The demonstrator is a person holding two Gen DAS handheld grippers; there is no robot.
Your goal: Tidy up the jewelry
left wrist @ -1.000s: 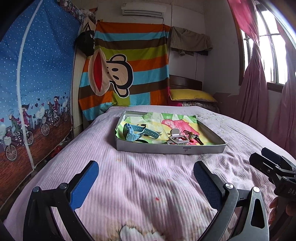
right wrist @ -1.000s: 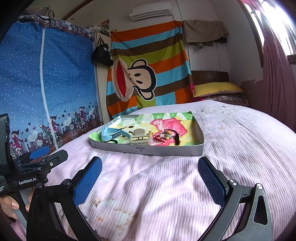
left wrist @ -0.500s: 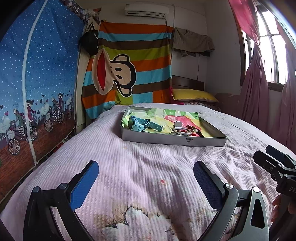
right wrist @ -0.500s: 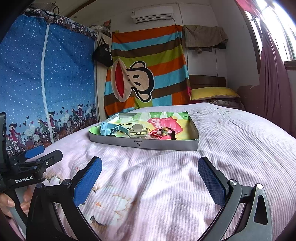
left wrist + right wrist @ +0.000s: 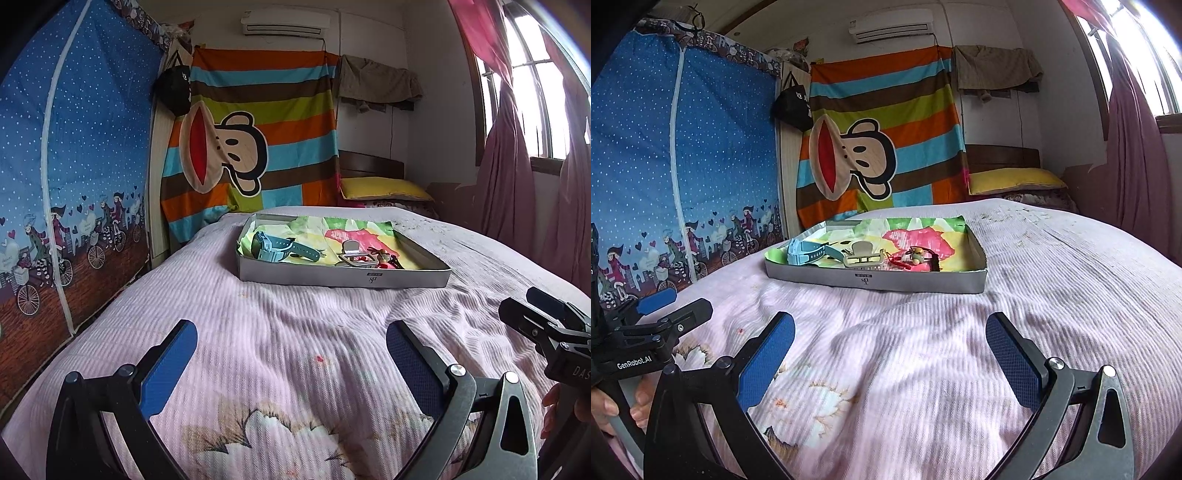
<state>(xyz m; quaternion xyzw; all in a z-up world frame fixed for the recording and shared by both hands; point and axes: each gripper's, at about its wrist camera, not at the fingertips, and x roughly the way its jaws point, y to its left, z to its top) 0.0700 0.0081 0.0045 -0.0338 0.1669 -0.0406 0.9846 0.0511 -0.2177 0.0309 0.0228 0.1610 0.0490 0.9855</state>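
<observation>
Both pairs of tongs, left tongs (image 5: 291,354) and right tongs (image 5: 890,347), stand wide apart and empty above the foot end of the pink ribbed bed (image 5: 295,317). Toward the bed's head end lies a shallow grey cardboard tray (image 5: 875,282) holding a light-blue wristwatch (image 5: 807,253), a cream hair claw clip (image 5: 864,256) and small trinkets (image 5: 918,256).

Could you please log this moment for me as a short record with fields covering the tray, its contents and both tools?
surface: pink bedspread
tray: grey tray lying flat on the bedspread, lined with colourful paper
contents: blue watch at its left; beige hair clip in the middle; small charms to the right
left tool: open, empty, short of the tray
right tool: open, empty, short of the tray
task state: nothing picked up yet
</observation>
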